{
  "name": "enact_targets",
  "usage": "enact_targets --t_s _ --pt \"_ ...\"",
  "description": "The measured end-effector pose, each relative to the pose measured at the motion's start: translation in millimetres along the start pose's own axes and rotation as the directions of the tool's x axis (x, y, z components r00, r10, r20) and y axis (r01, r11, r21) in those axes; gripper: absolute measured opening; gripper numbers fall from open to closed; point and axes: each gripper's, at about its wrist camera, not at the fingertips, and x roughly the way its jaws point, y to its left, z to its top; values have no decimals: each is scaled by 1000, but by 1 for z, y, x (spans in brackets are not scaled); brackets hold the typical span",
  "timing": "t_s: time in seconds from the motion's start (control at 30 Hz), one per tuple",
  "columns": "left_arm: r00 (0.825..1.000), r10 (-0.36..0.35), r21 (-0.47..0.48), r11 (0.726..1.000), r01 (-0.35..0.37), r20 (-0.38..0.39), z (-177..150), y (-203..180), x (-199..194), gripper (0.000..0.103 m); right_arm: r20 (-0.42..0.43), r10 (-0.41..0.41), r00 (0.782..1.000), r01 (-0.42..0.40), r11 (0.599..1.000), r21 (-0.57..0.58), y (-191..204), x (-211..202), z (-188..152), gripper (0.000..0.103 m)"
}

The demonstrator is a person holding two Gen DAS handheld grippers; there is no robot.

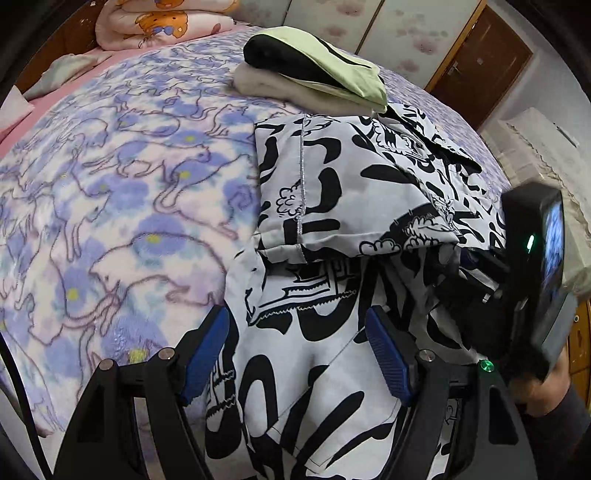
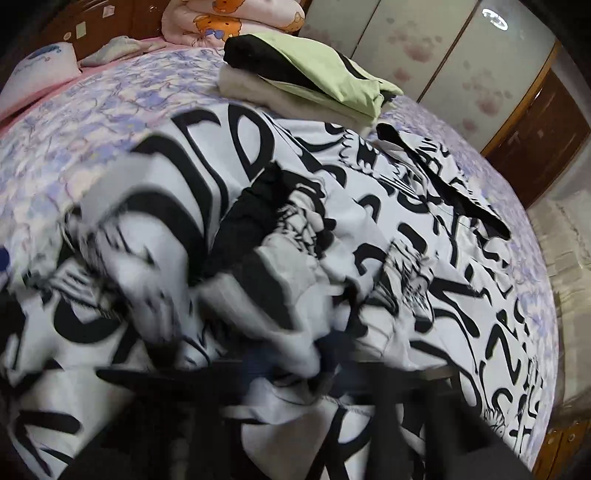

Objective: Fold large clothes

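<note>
A large white garment with bold black print (image 1: 351, 192) lies partly folded on the bed, one flap doubled over its middle. My left gripper (image 1: 297, 354) hangs over its near part, jaws wide, blue pads (image 1: 207, 350) either side of loose cloth without pressing it. The right gripper's body (image 1: 532, 266) shows at the right edge, its fingers buried under the fold. In the right wrist view the garment (image 2: 406, 229) is blurred and bunched up, gathered to a point at my right gripper (image 2: 306, 365), which looks shut on it.
A stack of folded clothes, green and black on cream (image 1: 314, 74), sits just beyond the garment. The bed carries a purple cat-print blanket (image 1: 110, 184). A rolled pink quilt (image 1: 159, 22) lies at the headboard. A person's hand (image 1: 546, 387) holds the right gripper. Wardrobe doors (image 1: 480, 62) stand behind.
</note>
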Motion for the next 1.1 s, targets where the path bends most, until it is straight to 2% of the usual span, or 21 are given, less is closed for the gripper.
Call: enact_targets --t_s 0.13,0.23,0.3,0.37,0.4,0.43,0.5,0.57,0.6,0.67,0.7,0.77,0.8,0.9,0.97,1.1 --pt "1000 -2 2 1000 2 10 2 -1 -1 75 136 37 990 -52 993 105 -33 -42 30 10" --pt "1000 -8 14 1000 7 13 2 -5 -1 75 309 52 950 -123 969 214 -78 -95 45 10" --pt "1000 -11 23 1000 11 15 2 -9 -1 75 369 37 929 -156 942 298 -110 -119 42 10" --pt "1000 -17 37 999 17 17 1 -13 -1 75 392 45 919 -217 887 407 -151 -130 25 10" --pt "1000 -19 42 999 18 17 0 -15 -1 75 384 57 922 -241 860 450 -166 -129 14 11" --pt "1000 -21 51 998 20 14 0 -18 1 75 352 60 934 -245 824 510 -183 -122 -5 12" --pt "1000 -22 65 998 22 5 -2 -22 4 75 257 49 965 -195 789 583 -197 -103 -40 19" --pt "1000 -23 73 997 23 -6 -3 -24 7 75 82 86 993 -119 760 639 -204 -63 -88 24" --pt "1000 -21 77 997 22 -13 -3 -26 10 75 -4 125 992 -92 749 656 -203 -47 -110 24" --pt "1000 -19 83 996 20 -22 0 -27 13 75 -77 193 978 -87 715 693 -204 -30 -146 25" --pt "1000 -16 88 996 18 -21 3 -28 13 75 -81 223 972 -100 694 713 -207 -27 -160 25" --pt "1000 -10 97 995 11 -6 12 -30 12 75 -32 257 966 -149 653 743 -215 -32 -176 26" --pt "1000 -10 98 995 10 0 17 -30 12 75 -2 260 966 -169 635 753 -222 -37 -178 33" --pt "1000 -25 101 995 24 10 43 -31 16 75 81 254 964 -222 595 773 -241 -45 -168 50" --pt "1000 -27 95 995 28 -7 62 -29 26 75 116 267 957 -254 570 781 -254 -40 -156 52" --pt "997 -26 65 997 30 -66 101 -17 56 75 83 292 953 -247 584 773 -272 -4 -128 52"
